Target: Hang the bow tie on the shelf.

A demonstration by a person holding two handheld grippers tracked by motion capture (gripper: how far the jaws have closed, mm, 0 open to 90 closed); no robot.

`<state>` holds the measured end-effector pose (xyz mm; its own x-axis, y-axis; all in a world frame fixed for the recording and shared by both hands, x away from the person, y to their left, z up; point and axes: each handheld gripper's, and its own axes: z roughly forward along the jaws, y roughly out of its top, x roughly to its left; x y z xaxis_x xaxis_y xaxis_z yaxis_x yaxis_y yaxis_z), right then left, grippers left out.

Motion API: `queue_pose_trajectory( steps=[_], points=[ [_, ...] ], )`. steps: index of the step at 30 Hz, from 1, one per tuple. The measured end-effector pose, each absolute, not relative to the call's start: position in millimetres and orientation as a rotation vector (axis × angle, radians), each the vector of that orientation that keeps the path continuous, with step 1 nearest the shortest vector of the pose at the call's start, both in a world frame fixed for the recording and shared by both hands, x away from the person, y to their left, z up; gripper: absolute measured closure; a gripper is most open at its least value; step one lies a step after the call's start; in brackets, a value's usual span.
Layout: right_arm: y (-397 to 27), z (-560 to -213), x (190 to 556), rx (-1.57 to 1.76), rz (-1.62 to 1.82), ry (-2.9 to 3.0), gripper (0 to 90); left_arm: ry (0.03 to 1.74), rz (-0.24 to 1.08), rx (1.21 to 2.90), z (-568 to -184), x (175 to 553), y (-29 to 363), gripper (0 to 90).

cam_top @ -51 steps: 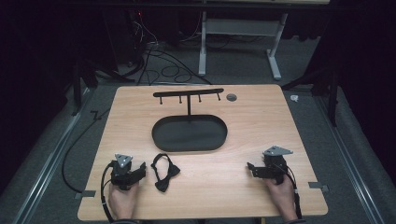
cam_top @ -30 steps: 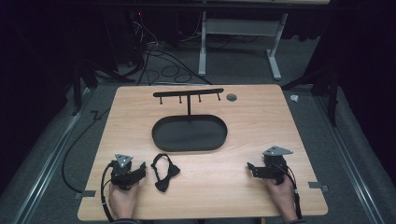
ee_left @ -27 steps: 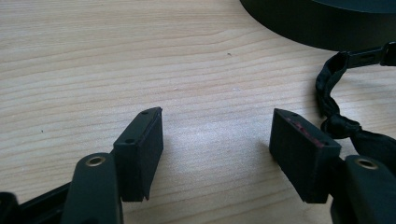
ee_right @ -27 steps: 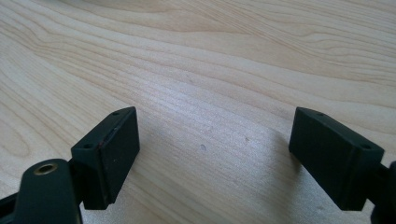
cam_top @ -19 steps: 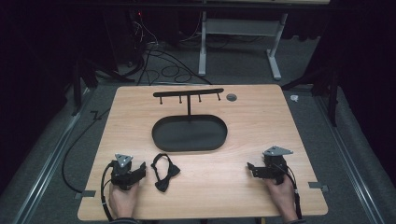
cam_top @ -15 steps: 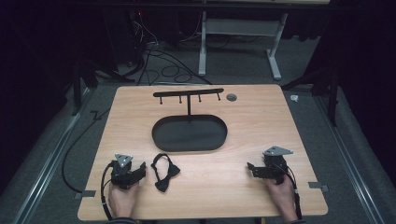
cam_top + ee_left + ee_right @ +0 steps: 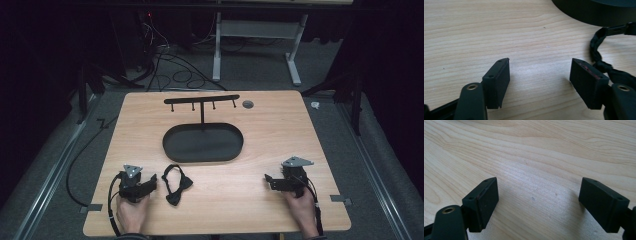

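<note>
Lying crumpled on the wooden table (image 7: 280, 130), the black bow tie (image 7: 176, 183) sat near the front edge, just right of the left gripper (image 7: 150, 182) and apart from it. In the left gripper view its strap and knot (image 7: 610, 67) showed just beyond the right-hand jaw, not between the jaws; those jaws stood spread wide with bare wood between them. Nothing had been lifted yet, so the work looked to be at its very start: the tie was ungrasped and the stand carried nothing.

Behind the tie, toward the middle of the table, stood the black oval tray (image 7: 203, 146), with an upright post rising from its far side to a crossbar with hooks (image 7: 202, 99), all of them bare. Judging from that, the tie was probably meant for a hook or the tray, and both the pickup and the placing remained to be done.

Farther out, the right gripper (image 7: 268, 181) rested near the table's front right, well apart from the tie, its jaws likewise spread over bare wood.
</note>
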<state>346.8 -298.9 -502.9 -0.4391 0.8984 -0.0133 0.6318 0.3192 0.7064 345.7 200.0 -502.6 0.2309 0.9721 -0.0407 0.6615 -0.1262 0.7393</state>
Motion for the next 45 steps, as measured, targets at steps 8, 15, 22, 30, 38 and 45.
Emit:
queue_pose_trajectory(
  steps=[8, 15, 22, 30, 38, 45],
  points=[
    [-299, -503, 347, 1.356, 0.894, 2.186, 17.3, 1.415, 0.572, 1.829, -484, 341, 193, 37.4],
    [-299, -503, 347, 1.356, 0.894, 2.186, 17.3, 1.37, 0.516, 1.855, -477, 344, 182, 44.3],
    [-299, -503, 347, 1.354, 0.894, 2.188, 17.3, 1.365, 0.477, 1.887, -480, 352, 174, 48.8],
    [-299, -503, 347, 1.354, 0.896, 2.188, 17.3, 1.366, 0.451, 1.895, -487, 364, 166, 56.4],
    [-299, -503, 346, 1.35, 0.898, 2.19, 17.3, 1.373, 0.443, 1.93, -495, 371, 162, 68.7],
    [-299, -503, 346, 1.351, 0.897, 2.19, 17.2, 1.356, 0.481, 1.986, -498, 372, 158, 80.5]
  ],
)
